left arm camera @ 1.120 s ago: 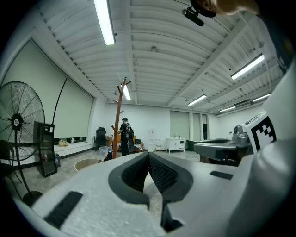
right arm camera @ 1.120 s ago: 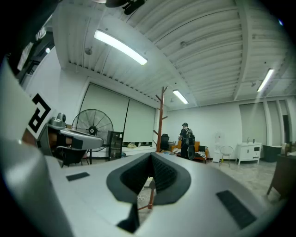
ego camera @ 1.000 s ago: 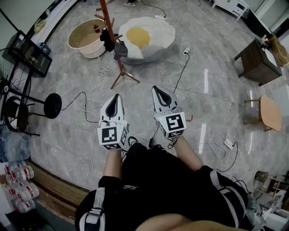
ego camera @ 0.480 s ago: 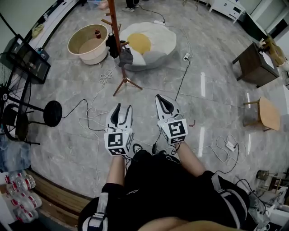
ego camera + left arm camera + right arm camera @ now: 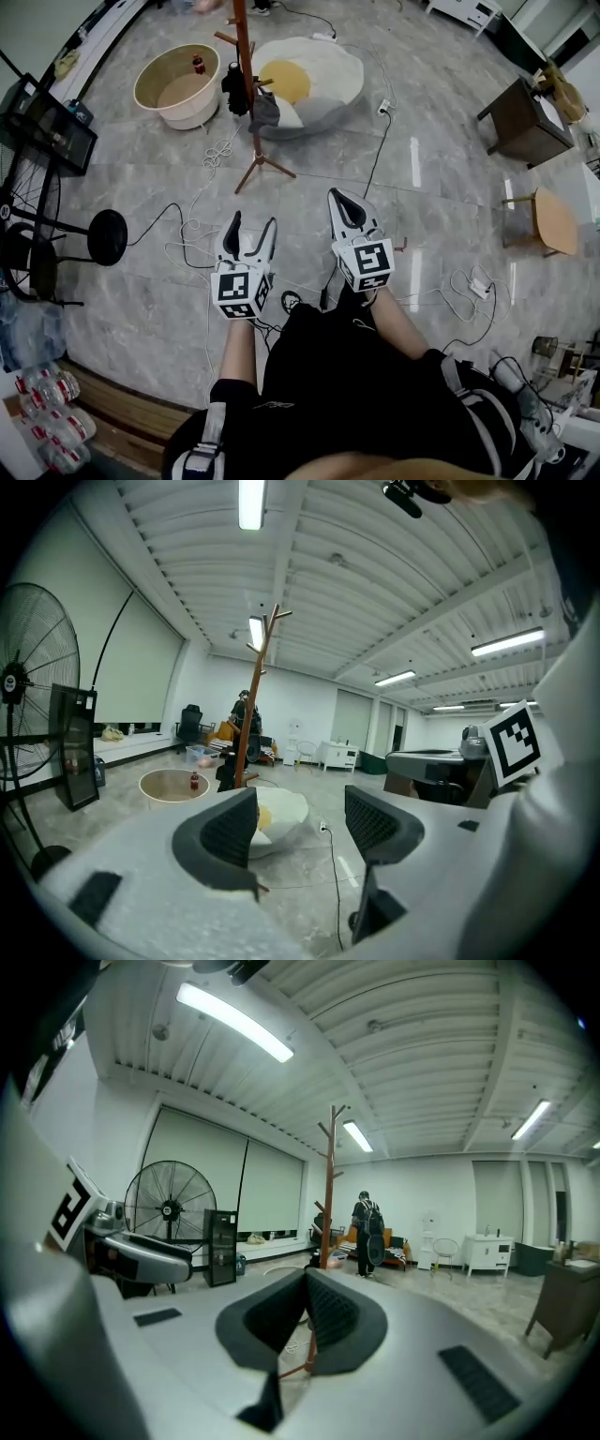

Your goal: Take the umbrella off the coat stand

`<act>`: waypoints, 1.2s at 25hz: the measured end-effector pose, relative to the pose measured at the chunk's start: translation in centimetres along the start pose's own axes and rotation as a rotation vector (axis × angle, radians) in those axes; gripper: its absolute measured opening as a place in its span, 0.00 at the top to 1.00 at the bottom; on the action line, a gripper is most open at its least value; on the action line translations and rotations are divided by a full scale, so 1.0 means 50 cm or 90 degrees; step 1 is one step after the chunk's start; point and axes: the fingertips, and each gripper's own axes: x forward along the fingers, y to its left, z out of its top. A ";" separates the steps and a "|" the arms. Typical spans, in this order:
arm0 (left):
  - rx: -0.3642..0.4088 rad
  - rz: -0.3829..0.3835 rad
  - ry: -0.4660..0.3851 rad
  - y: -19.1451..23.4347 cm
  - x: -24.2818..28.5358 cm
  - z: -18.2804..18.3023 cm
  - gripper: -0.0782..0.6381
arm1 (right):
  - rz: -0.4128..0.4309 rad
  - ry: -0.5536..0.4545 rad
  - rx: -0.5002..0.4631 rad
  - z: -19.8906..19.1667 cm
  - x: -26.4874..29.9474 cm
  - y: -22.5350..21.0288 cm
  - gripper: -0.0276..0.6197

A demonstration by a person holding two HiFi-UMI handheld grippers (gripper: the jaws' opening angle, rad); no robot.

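Nothing is done yet: the umbrella (image 5: pixel 232 92) hangs on the coat stand (image 5: pixel 246 56), well ahead. The left gripper (image 5: pixel 251 222) is opening on nothing, and the right gripper (image 5: pixel 338 196) is clenched and empty.

I count two claws (image 5: pixel 251 225) (image 5: pixel 337 197), one coat stand (image 5: pixel 246 84), one tub (image 5: pixel 178 84), one egg cushion (image 5: pixel 309 80), two small tables (image 5: pixel 520 117) (image 5: pixel 555 220), one stool (image 5: pixel 108 225).

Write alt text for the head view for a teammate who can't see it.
From above, a person aims the left gripper, jaws opening with nothing between them, and the right gripper, jaws shut, across a cable-strewn marble floor toward a wooden coat stand hung with dark items. A fried-egg cushion lies beyond it.
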 end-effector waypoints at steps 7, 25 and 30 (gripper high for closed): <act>-0.018 -0.003 -0.008 0.029 0.047 -0.001 0.46 | 0.030 -0.002 -0.012 -0.004 0.044 0.014 0.95; -0.047 0.028 0.018 0.153 0.412 0.058 0.42 | 0.083 -0.016 0.015 0.009 0.393 -0.196 0.95; -0.053 0.064 0.029 0.196 0.496 0.067 0.42 | 0.125 -0.013 0.017 0.015 0.483 -0.225 0.95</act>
